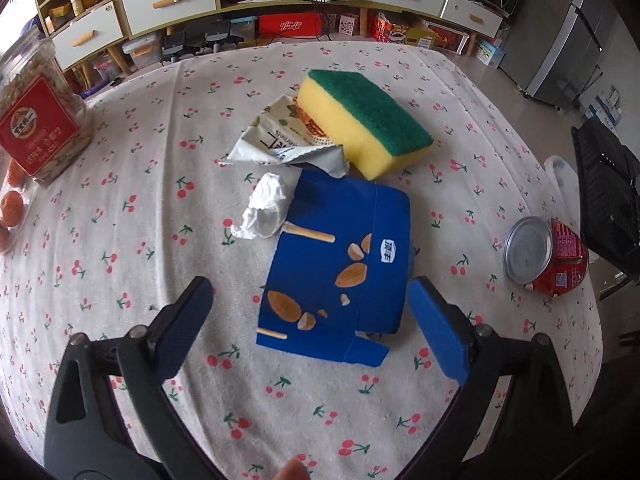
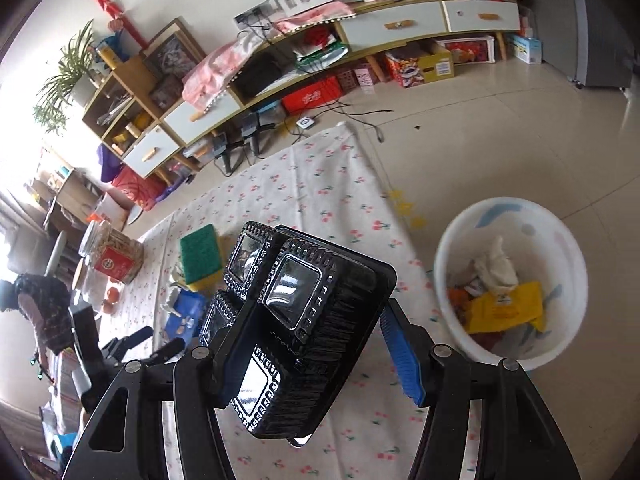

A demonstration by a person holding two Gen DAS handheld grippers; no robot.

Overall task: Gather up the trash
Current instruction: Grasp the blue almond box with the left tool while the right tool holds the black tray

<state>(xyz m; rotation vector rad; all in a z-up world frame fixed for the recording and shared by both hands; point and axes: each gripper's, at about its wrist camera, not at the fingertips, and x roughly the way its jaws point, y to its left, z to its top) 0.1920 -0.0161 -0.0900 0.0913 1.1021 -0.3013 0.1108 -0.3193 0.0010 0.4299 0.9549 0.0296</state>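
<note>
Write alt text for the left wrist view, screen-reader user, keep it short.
The open left gripper hovers over a flattened blue snack box on a cherry-print tablecloth. Behind the box lie a crumpled white tissue, a torn wrapper and a yellow-green sponge. A red can lies on its side to the right, a jar stands far left.

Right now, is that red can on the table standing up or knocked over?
Knocked over. The red can lies on its side on the tablecloth, its round silver end facing the left camera.
</note>
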